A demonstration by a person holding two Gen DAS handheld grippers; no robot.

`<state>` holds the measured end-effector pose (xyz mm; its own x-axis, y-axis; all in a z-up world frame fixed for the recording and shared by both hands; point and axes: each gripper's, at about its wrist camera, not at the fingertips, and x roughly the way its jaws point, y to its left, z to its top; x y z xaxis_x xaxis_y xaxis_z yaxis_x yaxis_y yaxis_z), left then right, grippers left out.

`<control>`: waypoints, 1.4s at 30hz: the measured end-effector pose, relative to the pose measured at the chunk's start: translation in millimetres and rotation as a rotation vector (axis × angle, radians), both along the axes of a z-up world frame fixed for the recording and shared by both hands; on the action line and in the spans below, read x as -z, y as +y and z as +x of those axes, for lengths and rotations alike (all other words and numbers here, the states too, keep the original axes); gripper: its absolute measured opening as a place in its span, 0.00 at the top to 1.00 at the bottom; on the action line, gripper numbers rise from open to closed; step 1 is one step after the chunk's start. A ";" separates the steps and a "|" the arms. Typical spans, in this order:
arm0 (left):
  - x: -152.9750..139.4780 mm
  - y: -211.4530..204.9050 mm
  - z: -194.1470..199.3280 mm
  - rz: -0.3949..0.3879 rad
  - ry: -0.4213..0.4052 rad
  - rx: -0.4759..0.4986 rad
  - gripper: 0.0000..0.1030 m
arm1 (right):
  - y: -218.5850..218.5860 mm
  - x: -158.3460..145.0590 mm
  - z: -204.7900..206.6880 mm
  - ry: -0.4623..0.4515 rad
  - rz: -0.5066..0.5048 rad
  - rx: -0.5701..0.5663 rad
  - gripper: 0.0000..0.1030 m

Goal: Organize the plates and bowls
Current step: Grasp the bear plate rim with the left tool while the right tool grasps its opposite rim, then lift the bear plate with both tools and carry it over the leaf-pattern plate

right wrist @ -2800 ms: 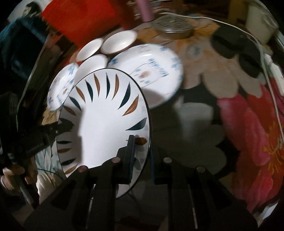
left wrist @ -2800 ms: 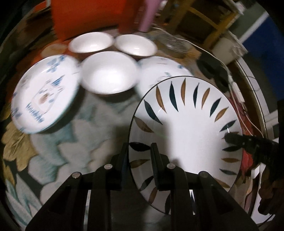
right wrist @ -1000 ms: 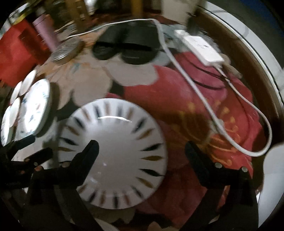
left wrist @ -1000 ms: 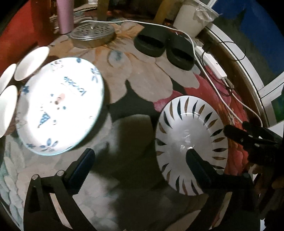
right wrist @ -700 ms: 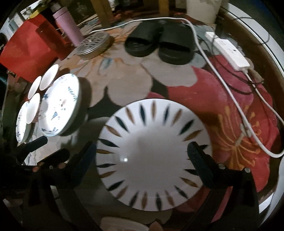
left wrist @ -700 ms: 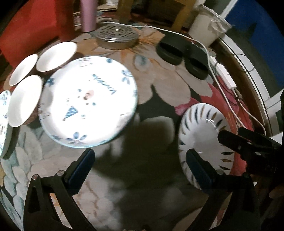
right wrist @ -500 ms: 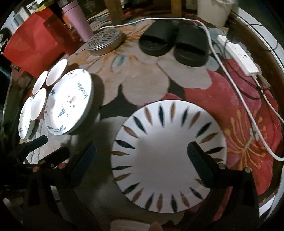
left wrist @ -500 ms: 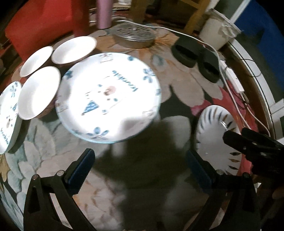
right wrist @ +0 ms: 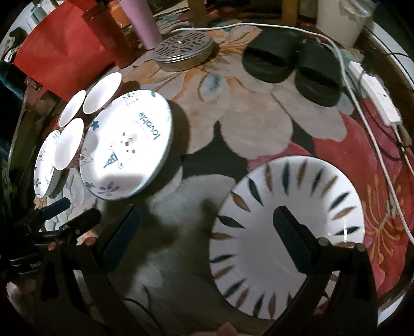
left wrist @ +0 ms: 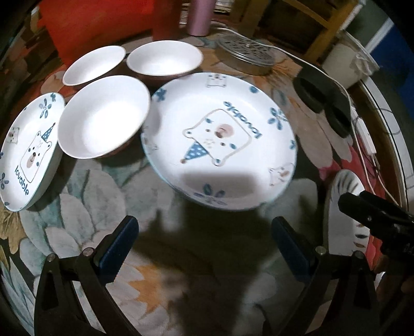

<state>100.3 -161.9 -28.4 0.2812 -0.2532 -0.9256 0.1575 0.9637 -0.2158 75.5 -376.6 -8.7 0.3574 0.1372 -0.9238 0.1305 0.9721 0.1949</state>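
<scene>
A large bear-print plate point(left wrist: 220, 139) lies flat just beyond my left gripper point(left wrist: 207, 241), which is open and holds nothing. Left of it stand three white bowls point(left wrist: 103, 120) and a smaller bear-print plate point(left wrist: 28, 152). The leaf-pattern plate point(right wrist: 287, 230) rests on the floral surface under my right gripper point(right wrist: 204, 235), open and empty, one finger over the plate's middle. The same leaf-pattern plate point(left wrist: 341, 214) shows at the right edge of the left wrist view. The bear-print plate point(right wrist: 126, 147) and the bowls point(right wrist: 68, 144) sit at left in the right wrist view.
A metal perforated lid point(right wrist: 183, 50), a pair of black slippers point(right wrist: 292, 64), a white power strip point(right wrist: 377, 100) with cable, a pink cup point(right wrist: 142, 20) and a red bag point(right wrist: 62, 44) sit at the far side. A person's fingers point(right wrist: 89, 241) hold the left gripper.
Both grippers let go of the leaf-pattern plate, now lying on the surface. My left gripper swung left toward the large bear-print plate. My right gripper shifted left, the leaf plate now under its right finger.
</scene>
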 end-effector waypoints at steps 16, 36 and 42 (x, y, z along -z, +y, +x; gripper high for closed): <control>31.3 17.3 48.7 -0.064 0.119 -0.150 0.27 | 33.8 37.2 101.2 0.051 0.059 -0.055 0.37; 35.2 13.1 29.9 -0.031 0.082 -0.021 0.68 | 35.7 40.6 74.2 0.100 0.049 -0.165 0.91; 28.4 10.3 8.7 -0.025 0.071 0.054 0.68 | 30.8 37.5 51.1 0.115 0.066 -0.141 0.91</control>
